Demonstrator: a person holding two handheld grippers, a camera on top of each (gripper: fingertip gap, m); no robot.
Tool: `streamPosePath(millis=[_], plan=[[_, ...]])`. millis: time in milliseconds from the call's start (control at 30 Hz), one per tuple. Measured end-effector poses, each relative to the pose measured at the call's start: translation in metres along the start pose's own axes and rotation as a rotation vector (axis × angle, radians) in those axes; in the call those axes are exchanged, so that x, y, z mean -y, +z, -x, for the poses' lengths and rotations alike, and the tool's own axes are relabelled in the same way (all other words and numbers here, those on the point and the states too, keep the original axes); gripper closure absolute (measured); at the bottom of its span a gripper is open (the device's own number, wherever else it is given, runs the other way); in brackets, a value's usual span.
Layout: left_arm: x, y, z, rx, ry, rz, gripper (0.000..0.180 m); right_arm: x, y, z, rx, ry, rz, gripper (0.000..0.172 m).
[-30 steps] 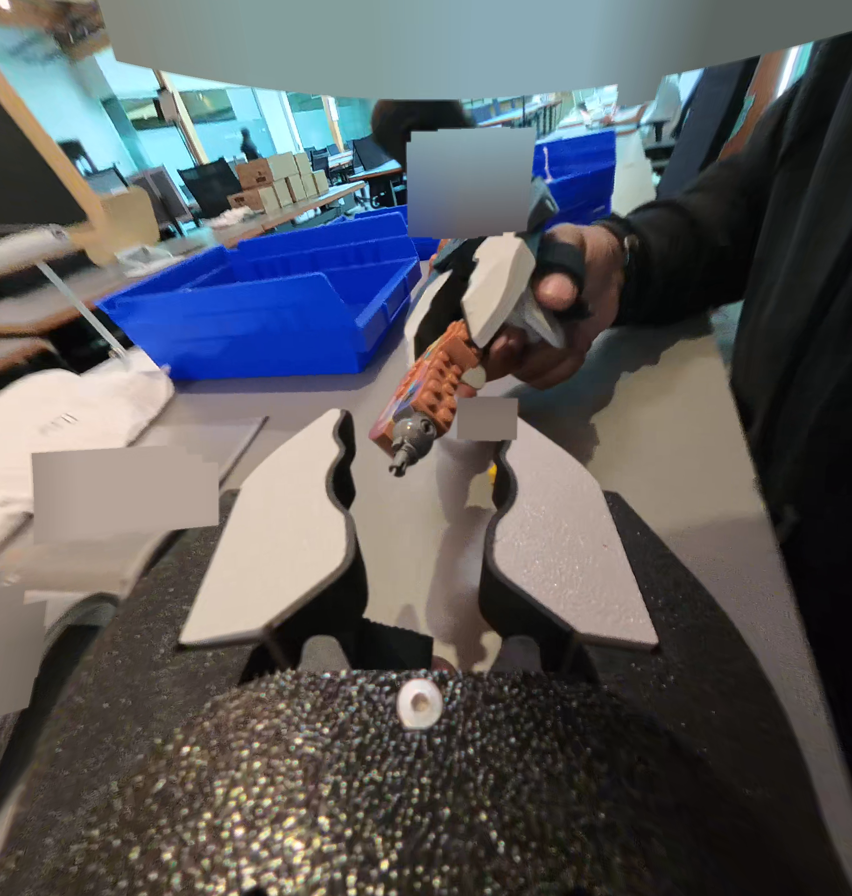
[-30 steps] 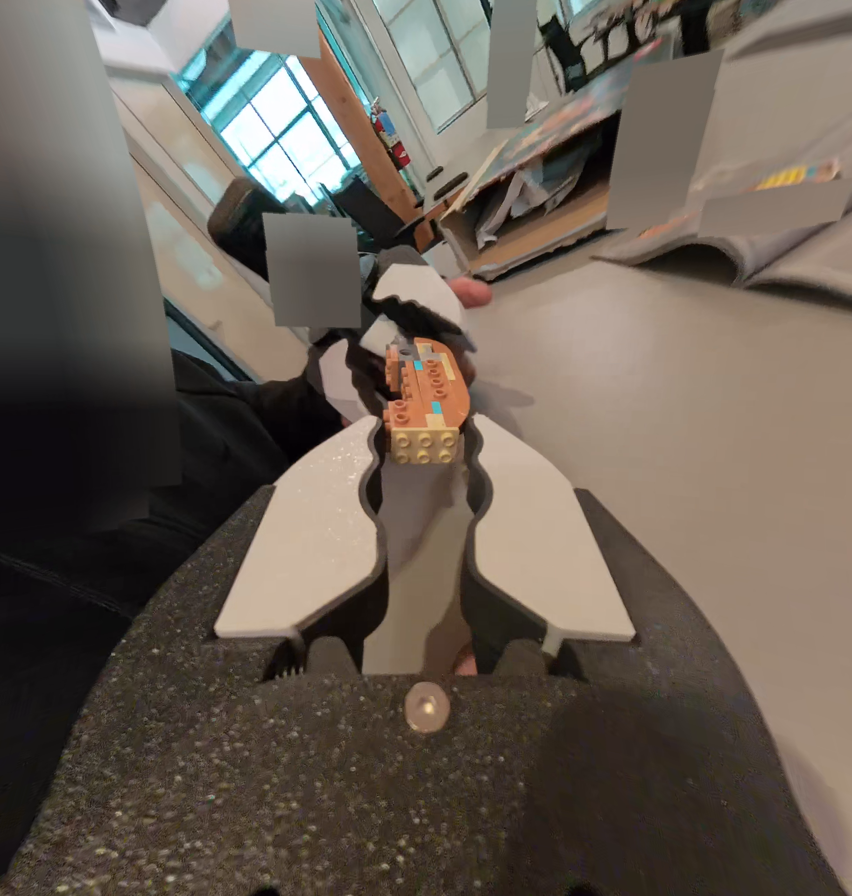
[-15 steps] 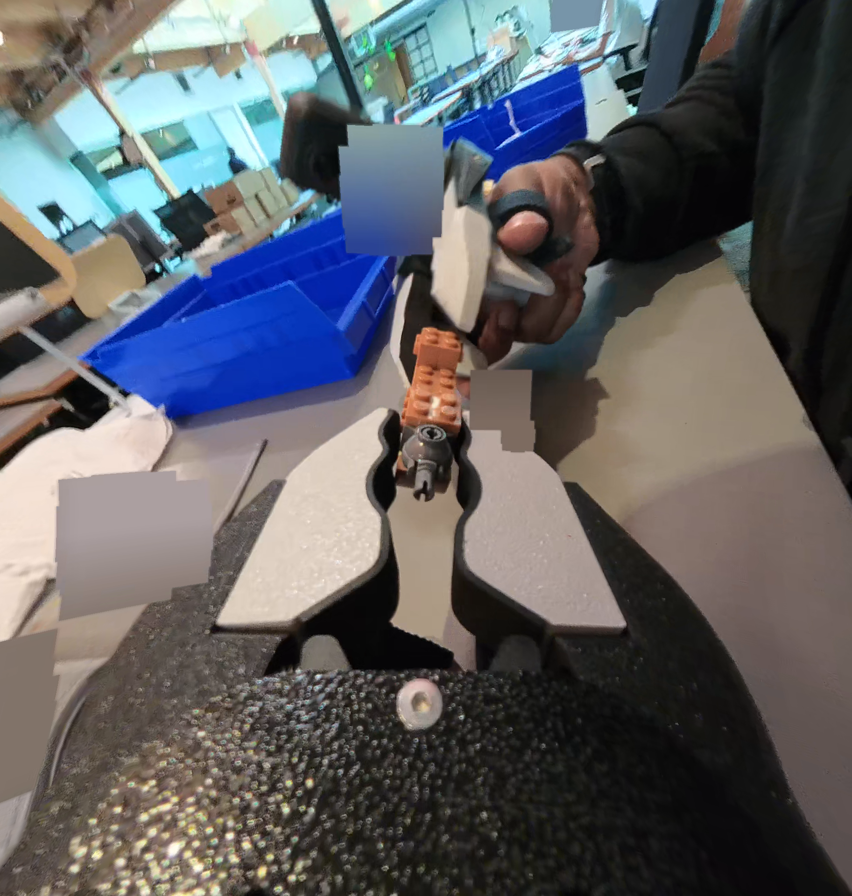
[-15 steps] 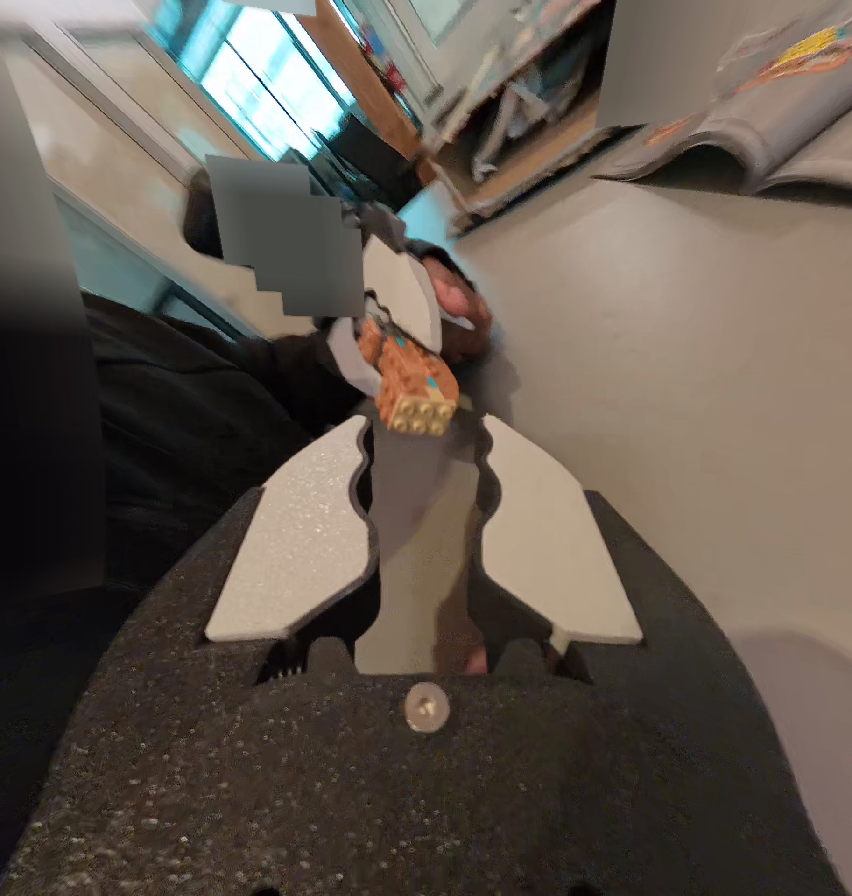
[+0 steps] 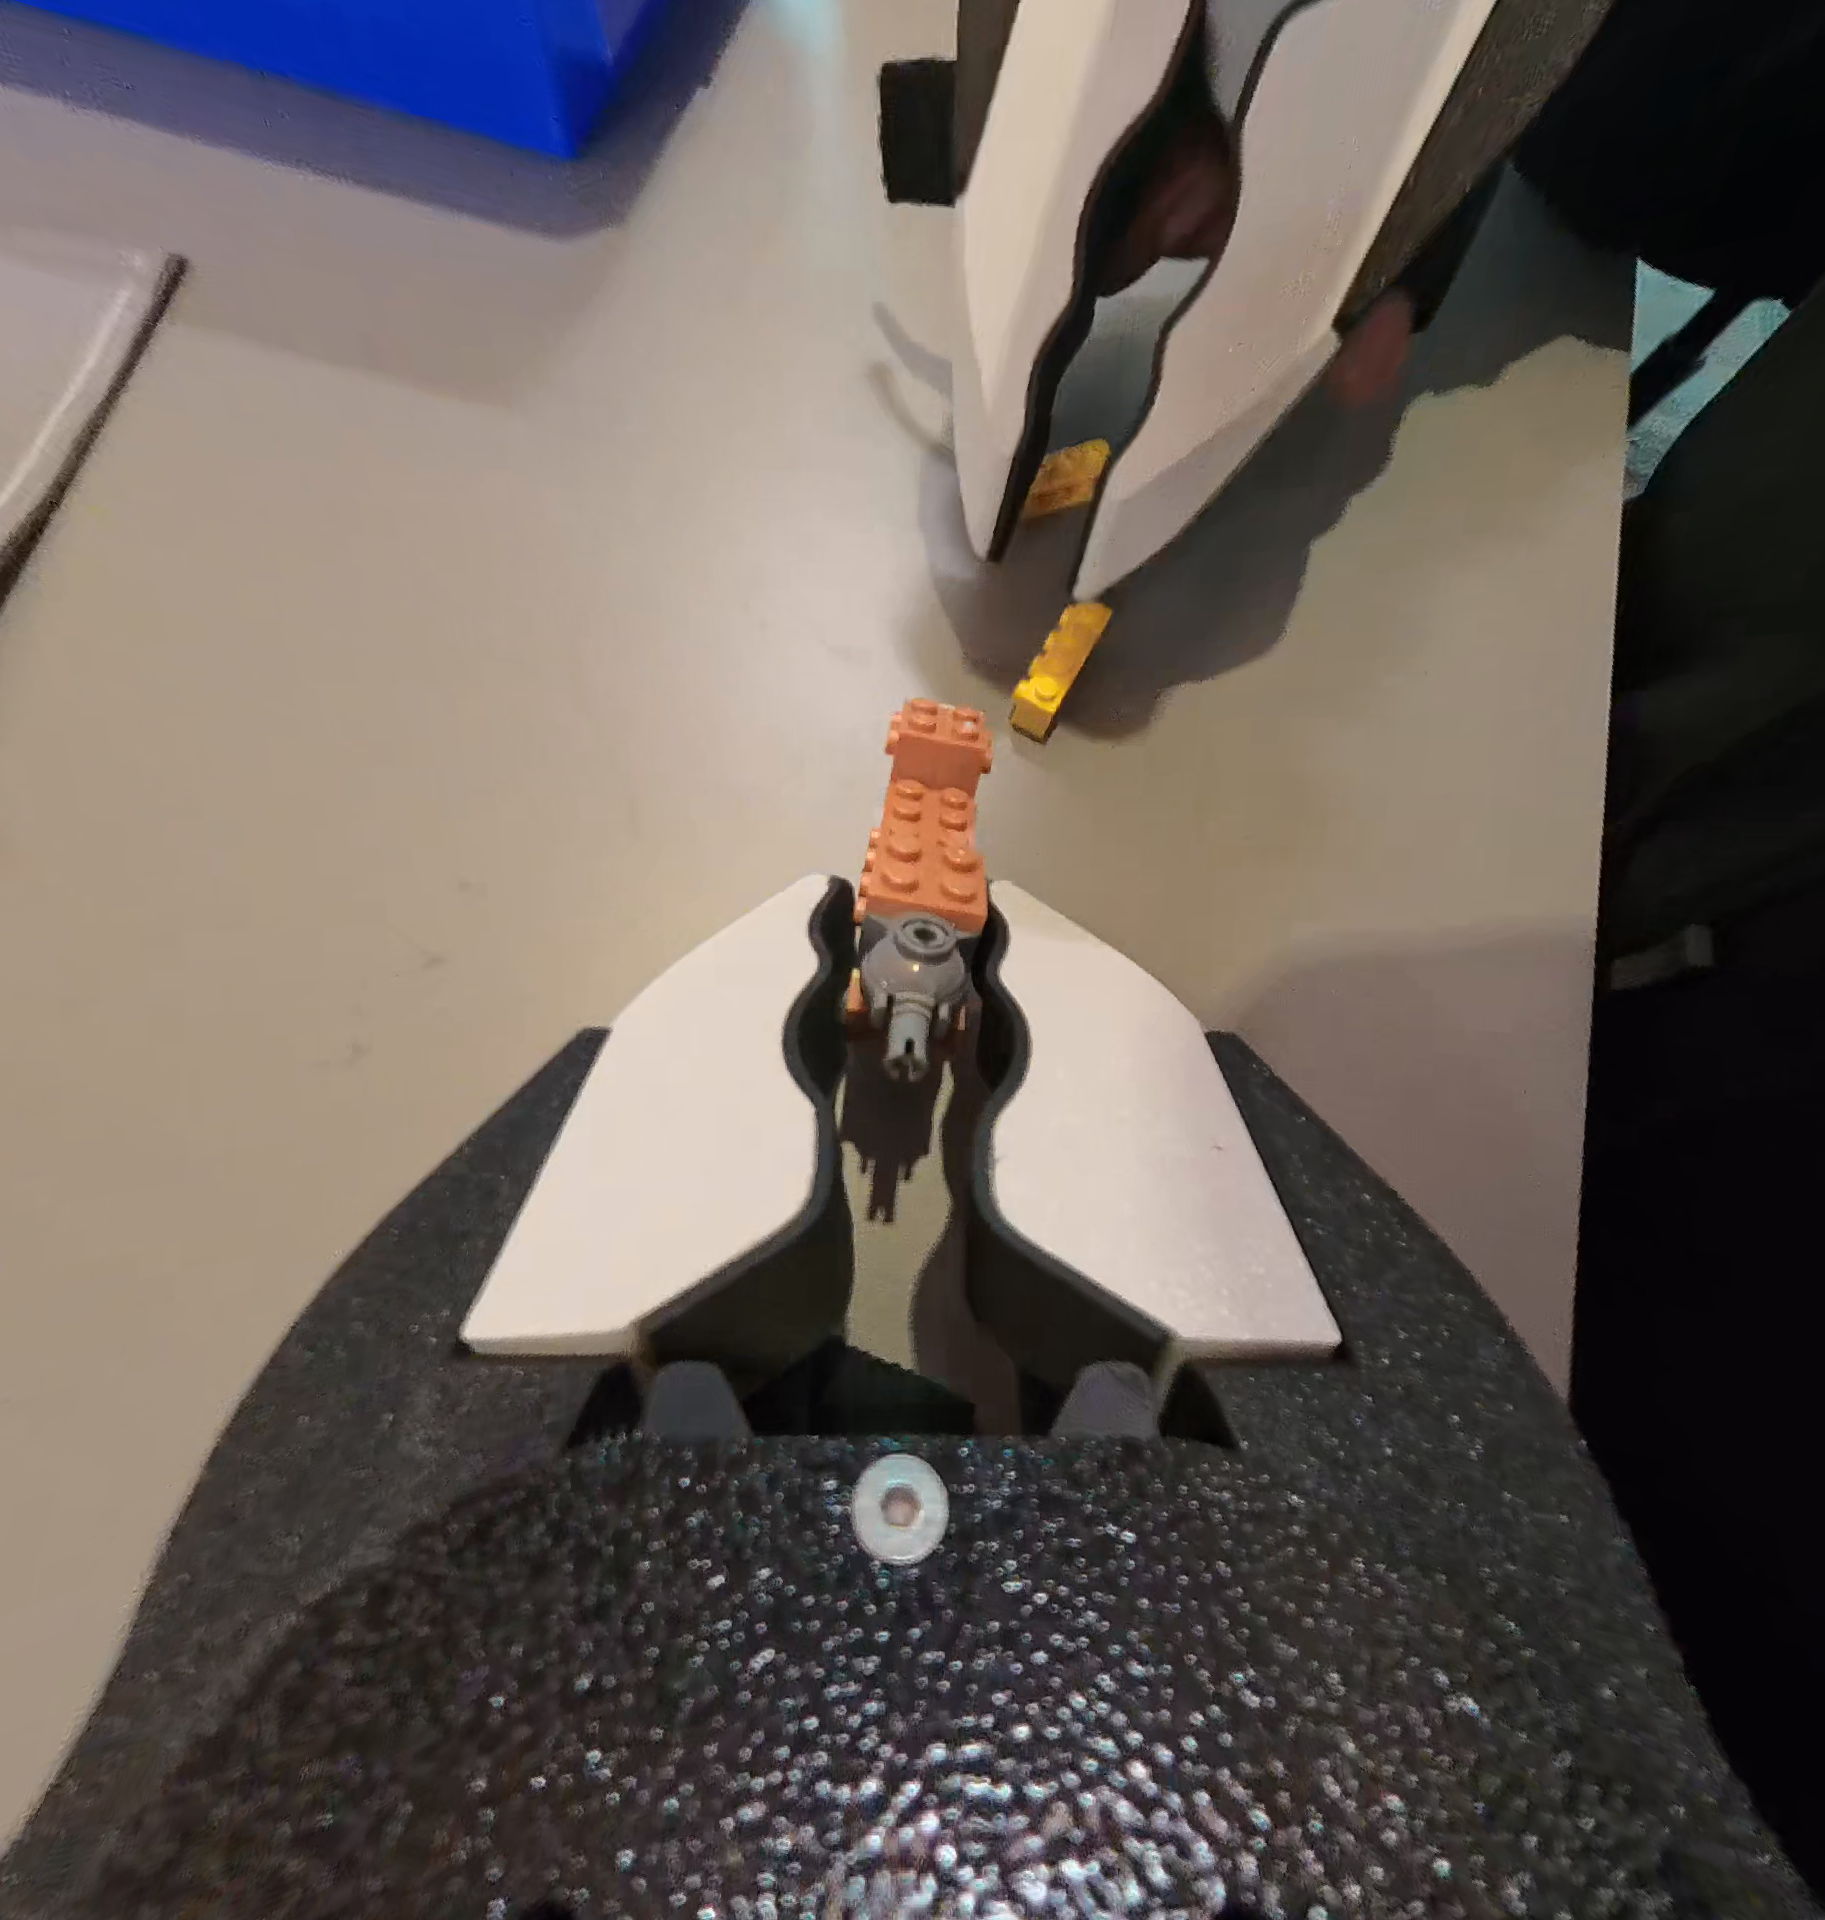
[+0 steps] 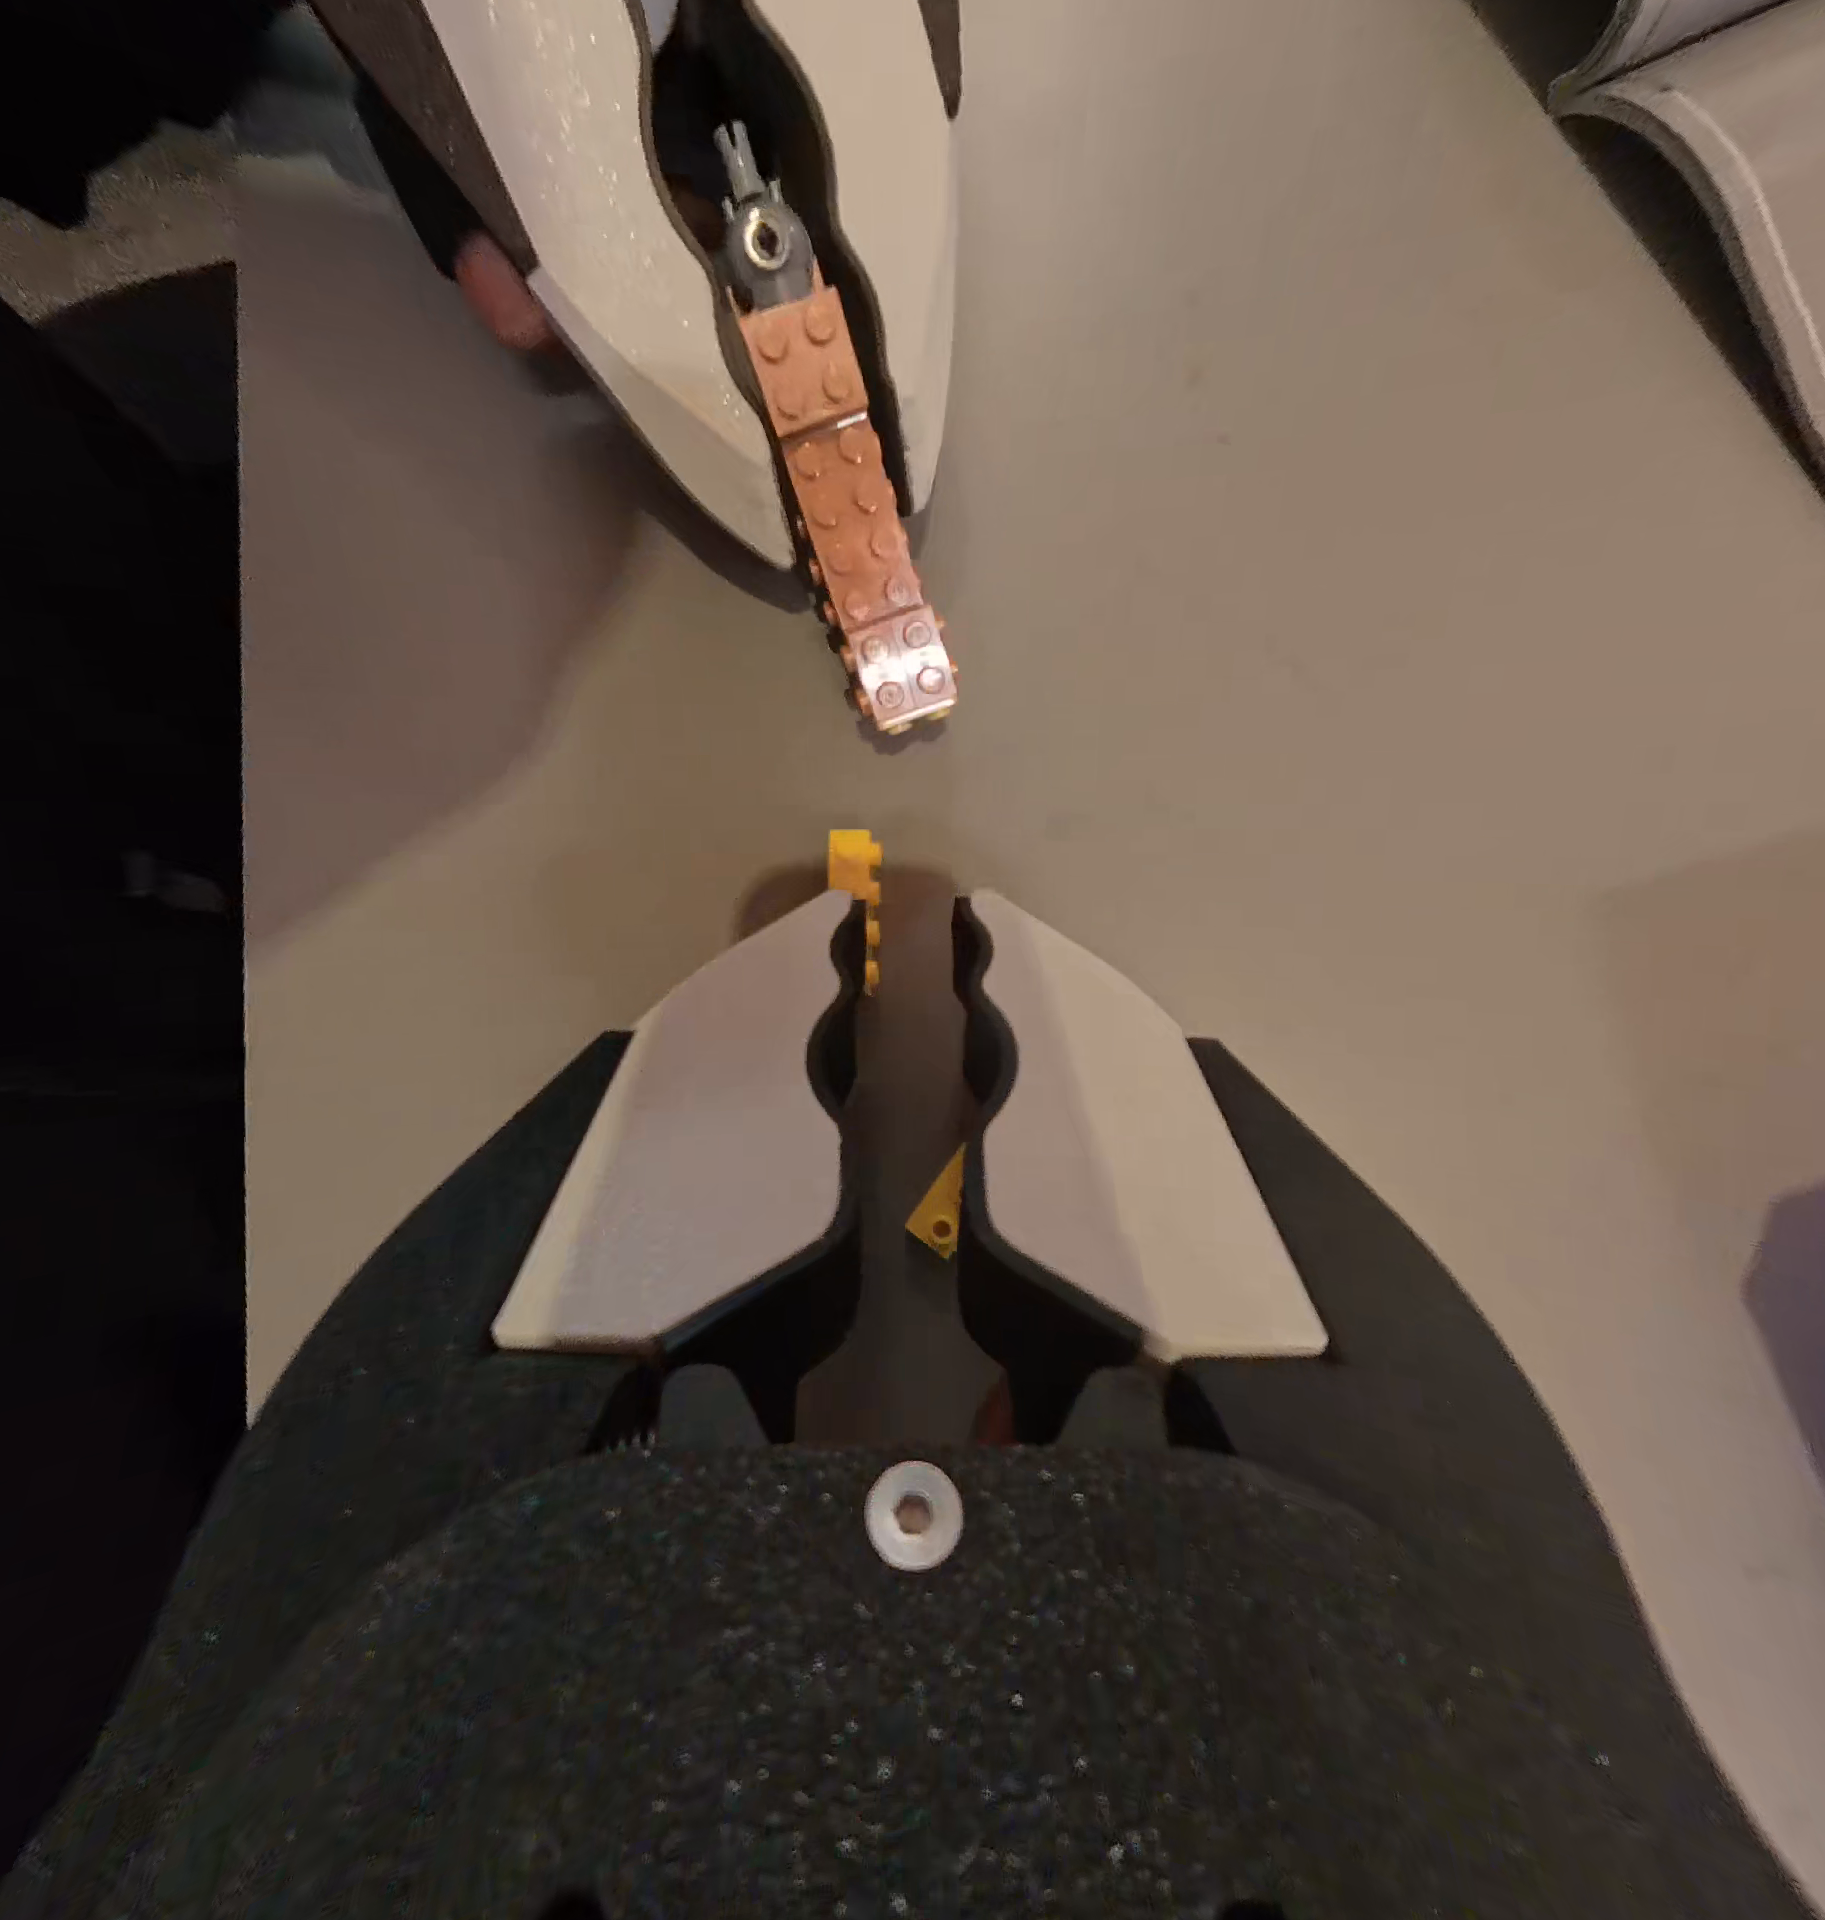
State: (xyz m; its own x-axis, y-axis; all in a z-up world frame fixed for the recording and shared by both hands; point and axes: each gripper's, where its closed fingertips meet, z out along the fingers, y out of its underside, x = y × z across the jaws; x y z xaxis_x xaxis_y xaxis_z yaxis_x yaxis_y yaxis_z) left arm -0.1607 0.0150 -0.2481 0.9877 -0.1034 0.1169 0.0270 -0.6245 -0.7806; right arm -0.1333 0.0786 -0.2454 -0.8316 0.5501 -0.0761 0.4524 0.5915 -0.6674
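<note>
My left gripper is shut on an orange brick assembly. Both pads press its near end, where a grey round piece with a pin sits. The assembly sticks out forward, low over the beige table. The right wrist view shows the same grasp. My right gripper points down at the table and is open. A small yellow brick lies against its left fingertip, with a gap to the right pad. A second yellow piece lies deeper between the fingers. The left wrist view shows this gripper and both yellow pieces.
A blue bin stands at the far left and a white sheet lies beside it. An open book lies at the far right of the right wrist view. The person's dark clothing borders the table edge. The left gripper's tips are roughly 8 cm from the right gripper's.
The orange assembly passed from my right gripper to my left, which shut on its grey end. The right gripper opened, dropped to the table over the yellow pieces and narrowed.
</note>
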Motion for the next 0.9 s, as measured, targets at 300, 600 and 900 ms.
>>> streamPosePath(millis=[300,600,900], plan=[[-0.015,0.006,-0.004,0.029,0.038,0.102,0.158,-0.003,0.009,0.007,-0.054,-0.106,0.067,0.157],[-0.008,-0.001,0.0,0.044,0.009,0.034,0.15,-0.012,0.013,0.008,-0.112,-0.149,0.111,0.162],[0.013,-0.023,-0.007,0.127,0.045,-0.163,0.147,0.016,-0.007,0.012,-0.004,0.066,-0.126,0.162]])
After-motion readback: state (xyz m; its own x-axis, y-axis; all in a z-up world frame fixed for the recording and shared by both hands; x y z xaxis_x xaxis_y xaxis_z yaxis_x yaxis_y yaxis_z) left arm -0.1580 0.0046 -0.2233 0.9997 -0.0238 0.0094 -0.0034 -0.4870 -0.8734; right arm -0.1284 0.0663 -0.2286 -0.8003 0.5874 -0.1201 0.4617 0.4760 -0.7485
